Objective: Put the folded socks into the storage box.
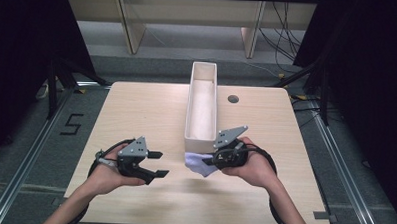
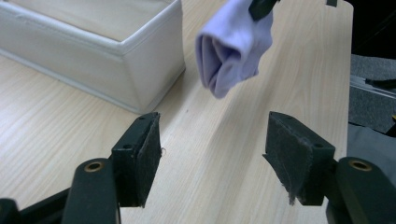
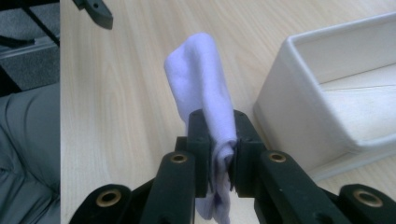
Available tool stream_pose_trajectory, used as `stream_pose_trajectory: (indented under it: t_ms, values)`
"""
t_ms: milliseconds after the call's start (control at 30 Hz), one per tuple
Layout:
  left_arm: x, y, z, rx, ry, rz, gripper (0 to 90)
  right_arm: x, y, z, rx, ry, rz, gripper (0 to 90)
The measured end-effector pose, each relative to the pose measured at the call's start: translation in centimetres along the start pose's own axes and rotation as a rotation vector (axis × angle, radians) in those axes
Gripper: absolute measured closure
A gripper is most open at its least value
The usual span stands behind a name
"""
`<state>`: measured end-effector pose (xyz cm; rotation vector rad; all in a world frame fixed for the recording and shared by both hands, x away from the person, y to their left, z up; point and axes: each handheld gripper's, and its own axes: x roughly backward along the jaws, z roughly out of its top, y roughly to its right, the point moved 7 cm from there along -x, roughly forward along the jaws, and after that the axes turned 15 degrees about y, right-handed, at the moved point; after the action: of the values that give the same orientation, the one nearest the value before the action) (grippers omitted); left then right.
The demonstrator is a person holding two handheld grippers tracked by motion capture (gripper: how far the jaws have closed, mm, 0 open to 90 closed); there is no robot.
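- The right gripper (image 1: 211, 161) is clamped on a folded lilac cloth (image 1: 198, 163), which hangs just in front of the near end of the long white box (image 1: 200, 137); the cloth looks clear of the table (image 1: 151, 115), though the high view is too soft to be sure.
- The left gripper (image 1: 157, 164) stands wide with nothing between its pads, off to the left of the box's near end and apart from the cloth.
- The work in hand appears to be putting the cloth into the box. To do it well, the right hand should probably lift until the cloth's hanging end clears the near wall, carry it over the open channel, and only then let go, so the fold does not snag on the rim or spill open.
- The box is narrow, so the cloth is best lined up along its length before it goes down.
- The left gripper could steady the box's near end if it slides.
- The right gripper view shows the grip itself: both pads (image 3: 198, 154) pinching the cloth (image 3: 205, 79) near its lower fold, most of it standing beyond the jaws, with the box wall (image 3: 299, 116) close alongside.
- The left gripper view shows the cloth (image 2: 233, 44) as a rolled bundle with layered edges, and its own pads (image 2: 149, 158) far apart over bare table.
- The high view alone gives the box's full length and its pale lining.
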<state>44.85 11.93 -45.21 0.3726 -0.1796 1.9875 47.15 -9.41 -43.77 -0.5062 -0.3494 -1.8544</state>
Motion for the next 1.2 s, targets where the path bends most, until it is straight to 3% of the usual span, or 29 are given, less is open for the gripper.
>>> stream_pose_trajectory:
  t_ms: [267, 633, 800, 833, 1067, 1200]
  values:
    - [0.2, -0.6, -0.6, 0.027, 0.002, 0.031, 35.2, 0.8, 1.1, 1.6, -0.002, 0.025, -0.02, 80.7]
    - [0.3, -0.8, -0.5, 0.033, 0.009, 0.034, 35.0, 1.1, 3.1, 4.5, 0.01, 0.066, -0.052, 80.0]
    - [0.3, -0.9, -0.6, 0.037, 0.011, 0.041, 34.4, 1.1, 4.1, 5.3, -0.006, 0.074, -0.078, 79.5]
    - [0.3, -0.9, -0.6, 0.04, 0.012, 0.042, 34.4, 1.0, 4.6, 5.6, 0.026, 0.078, -0.081, 79.5]
    - [0.2, -1.0, -0.8, 0.047, 0.012, 0.045, 34.4, 1.1, 5.7, 6.7, 0.001, 0.084, -0.108, 79.7]
    - [0.2, -1.0, -0.7, 0.046, 0.011, 0.046, 34.3, 0.8, 6.4, 7.0, 0.018, 0.082, -0.112, 79.7]
